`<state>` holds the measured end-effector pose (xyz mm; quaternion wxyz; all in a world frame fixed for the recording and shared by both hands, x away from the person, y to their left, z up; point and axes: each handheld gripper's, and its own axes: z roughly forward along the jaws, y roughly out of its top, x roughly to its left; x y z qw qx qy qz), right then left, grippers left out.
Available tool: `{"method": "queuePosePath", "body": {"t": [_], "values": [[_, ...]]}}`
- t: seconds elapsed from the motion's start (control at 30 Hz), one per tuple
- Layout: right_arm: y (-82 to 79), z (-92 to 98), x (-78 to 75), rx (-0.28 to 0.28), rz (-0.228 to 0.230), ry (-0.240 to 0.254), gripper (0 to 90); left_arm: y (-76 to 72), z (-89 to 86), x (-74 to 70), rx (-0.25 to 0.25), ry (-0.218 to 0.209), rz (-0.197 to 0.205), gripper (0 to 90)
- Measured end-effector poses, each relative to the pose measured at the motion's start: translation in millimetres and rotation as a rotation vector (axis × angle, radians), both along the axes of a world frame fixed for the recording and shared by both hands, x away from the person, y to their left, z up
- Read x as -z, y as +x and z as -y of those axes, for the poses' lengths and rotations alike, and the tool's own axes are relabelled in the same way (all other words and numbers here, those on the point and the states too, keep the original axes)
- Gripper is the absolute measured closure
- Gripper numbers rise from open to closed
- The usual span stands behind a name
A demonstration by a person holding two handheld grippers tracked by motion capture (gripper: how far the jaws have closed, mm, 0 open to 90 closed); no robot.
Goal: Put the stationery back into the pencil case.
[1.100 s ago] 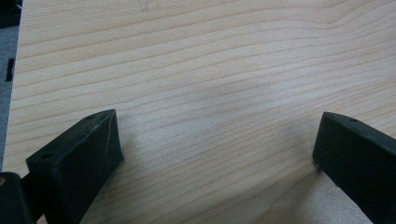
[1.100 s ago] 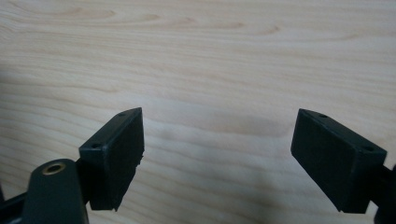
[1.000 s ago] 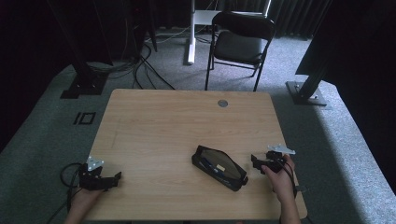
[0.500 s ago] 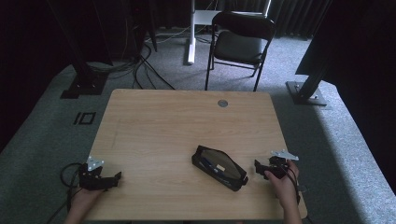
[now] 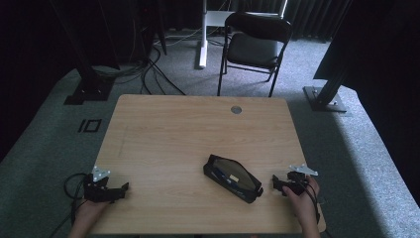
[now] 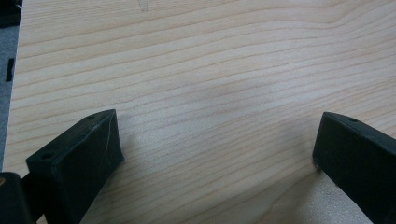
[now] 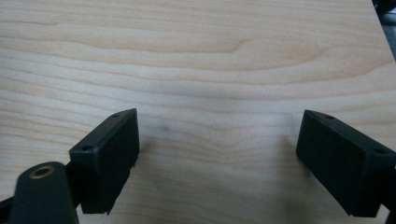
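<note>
black pouch [image 5: 233, 177] lying slantwise on the wooden surface [image 5: 198, 129], just beside the right claw [image 5: 275, 184], well apart from the left claw [image 5: 124, 188]. both claws spread wide, gripping nothing; right one just opening.

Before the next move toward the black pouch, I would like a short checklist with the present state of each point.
1. Right gripper jaws open, nothing between them: ok; they have just been opening.
2. Left gripper jaws open over bare wood: ok.
3. Black zipped pouch with clear window lies flat on the light wooden table: ok.
4. Right gripper apart from the pouch, not touching: ok.
5. Pouch zip closed: cannot tell.
6. Left gripper rests far from the pouch, near the table's left front corner: ok.
</note>
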<state>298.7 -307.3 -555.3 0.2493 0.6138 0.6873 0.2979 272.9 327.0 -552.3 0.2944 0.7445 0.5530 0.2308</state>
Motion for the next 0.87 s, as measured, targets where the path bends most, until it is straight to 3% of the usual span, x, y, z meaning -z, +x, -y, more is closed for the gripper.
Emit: {"method": "queuePosePath", "body": {"t": [0.43,0.87], "values": [[-9.0,2.8,2.5,0.05,0.022,0.001,12.4,0.0,0.0,0.0,0.0,0.0,0.0,1.4],[-9.1,2.9,2.6,0.051,0.023,0.001,12.4,-0.1,0.0,0.0,0.0,0.0,0.0,1.4]]}}
